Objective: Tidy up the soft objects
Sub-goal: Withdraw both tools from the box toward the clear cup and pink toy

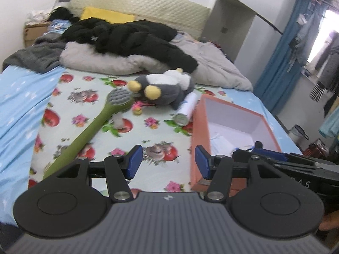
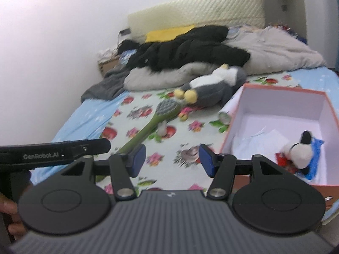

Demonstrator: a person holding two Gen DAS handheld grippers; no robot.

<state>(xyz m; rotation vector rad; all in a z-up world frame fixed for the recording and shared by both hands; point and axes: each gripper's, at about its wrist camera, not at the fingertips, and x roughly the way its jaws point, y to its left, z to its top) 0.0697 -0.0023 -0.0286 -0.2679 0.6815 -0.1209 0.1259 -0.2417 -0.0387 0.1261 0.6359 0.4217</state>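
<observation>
**One toy boxed, more still on the bed**

Both grippers hover low over the near end of the bed, each spread wide and holding nothing. The left gripper has its blue fingers well apart above the flowered sheet; the right gripper is the same, its fingers parted with bare sheet between them.

The box sits open on the bed's right side. Inside it, near the front corner, lies a small black-and-white plush on some blue and red scraps and white paper — so at least one soft thing looks put away.

Left out: a grey penguin with yellow feet lies on the sheet just beyond the box's far corner, close to the rumpled quilt. Near it is a white tube, touching or nearly touching the box wall, a green brush lying diagonally, and a couple of tiny toys beside the brush head, too blurred to name.

By my reading the job is early to midway — the penguin seems the obvious next pick, with either gripper free for it
</observation>
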